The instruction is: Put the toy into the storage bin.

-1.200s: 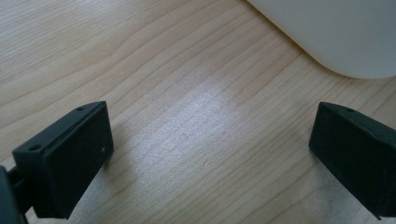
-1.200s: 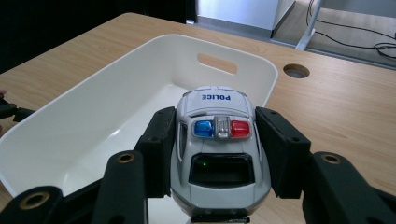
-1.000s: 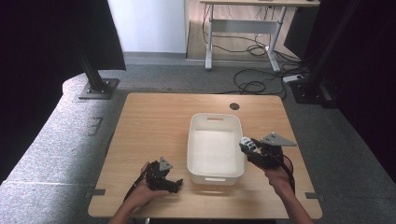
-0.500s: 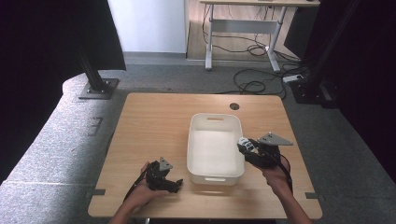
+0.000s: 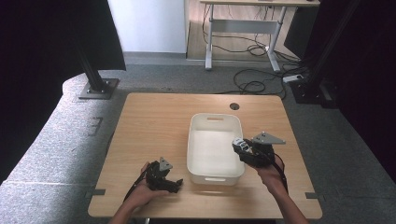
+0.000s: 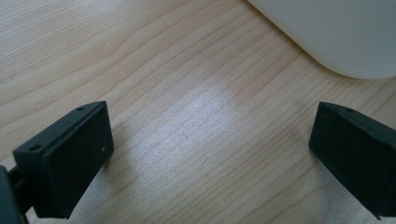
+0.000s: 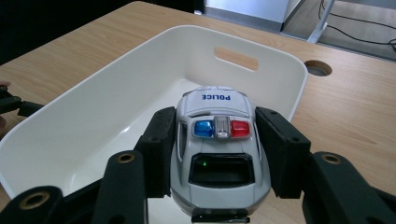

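Police toy car [image 7: 218, 140], white and grey, sits clamped between the two black jaws of the right gripper [image 7: 215, 154], whose pads press flat against the car's two sides. In the right gripper view the car points away from the camera, held over the near rim of a white plastic tub [image 7: 116, 88] with its nose reaching in over the tub's inside. On its hood the word "POLICE" reads in blue capitals, upside down from this camera. A light bar with a blue lens and a red lens crosses the roof, and a small green dot glows behind the dark rear window.

From the high view the right gripper [image 5: 240, 144] hangs at the tub's [image 5: 215, 119] right rim, with the car [image 5: 238, 142] a small pale shape at its tip.

The left gripper [image 5: 175, 185] rests low on the wooden table [image 5: 154, 116], just beside the tub's near left corner. In the left gripper view its jaws stand wide apart with bare wood grain [image 6: 196, 126] between them, and a curved corner of the tub [image 6: 336, 32] shows at the upper right. No writing shows on the tub or either gripper.
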A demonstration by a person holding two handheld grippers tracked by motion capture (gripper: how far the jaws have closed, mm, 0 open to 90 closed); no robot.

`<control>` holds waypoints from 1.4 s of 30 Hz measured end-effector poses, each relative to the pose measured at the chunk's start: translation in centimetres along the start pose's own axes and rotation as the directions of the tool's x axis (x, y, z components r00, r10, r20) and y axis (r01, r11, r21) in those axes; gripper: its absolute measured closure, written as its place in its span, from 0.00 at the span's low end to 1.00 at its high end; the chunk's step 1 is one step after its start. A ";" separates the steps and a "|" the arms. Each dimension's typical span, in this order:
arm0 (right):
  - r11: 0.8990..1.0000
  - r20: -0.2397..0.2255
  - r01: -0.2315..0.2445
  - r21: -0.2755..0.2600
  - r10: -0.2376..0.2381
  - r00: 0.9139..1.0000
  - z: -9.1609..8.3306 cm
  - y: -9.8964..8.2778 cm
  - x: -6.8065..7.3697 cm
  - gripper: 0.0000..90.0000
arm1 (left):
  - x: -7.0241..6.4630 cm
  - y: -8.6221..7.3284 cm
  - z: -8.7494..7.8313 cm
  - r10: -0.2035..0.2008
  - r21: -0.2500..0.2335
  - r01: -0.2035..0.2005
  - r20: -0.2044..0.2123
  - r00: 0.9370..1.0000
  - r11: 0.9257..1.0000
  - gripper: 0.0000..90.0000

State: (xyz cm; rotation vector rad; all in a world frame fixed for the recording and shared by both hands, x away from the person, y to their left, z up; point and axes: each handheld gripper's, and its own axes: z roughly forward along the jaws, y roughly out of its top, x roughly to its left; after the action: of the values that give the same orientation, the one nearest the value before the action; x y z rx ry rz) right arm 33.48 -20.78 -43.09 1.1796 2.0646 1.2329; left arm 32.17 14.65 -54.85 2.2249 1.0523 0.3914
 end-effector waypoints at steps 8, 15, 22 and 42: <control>1.000 -0.004 0.006 0.008 -0.006 1.000 0.6 0.3 0.4 0.56 | 0.0 0.0 0.0 0.000 0.000 0.000 0.000 1.000 1.000 0.00; 1.000 -0.008 0.013 0.009 -0.012 1.000 1.0 0.9 0.8 0.56 | 0.0 0.0 0.0 0.001 0.001 -0.001 0.000 1.000 1.000 0.00; 1.000 -0.017 0.017 0.013 -0.017 1.000 1.5 1.5 1.3 0.56 | 0.0 0.0 0.0 -0.001 0.000 0.001 0.000 1.000 1.000 0.00; 0.999 -0.022 0.035 0.008 -0.035 0.999 2.5 3.6 2.3 0.56 | 0.0 0.0 0.0 -0.001 -0.001 0.001 -0.002 1.000 1.000 0.00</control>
State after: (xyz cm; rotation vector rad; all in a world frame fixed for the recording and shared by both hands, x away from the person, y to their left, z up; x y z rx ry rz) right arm 35.68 -16.84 -41.05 1.1333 2.0994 1.2271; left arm 32.15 14.64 -54.85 2.2241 1.0539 0.3937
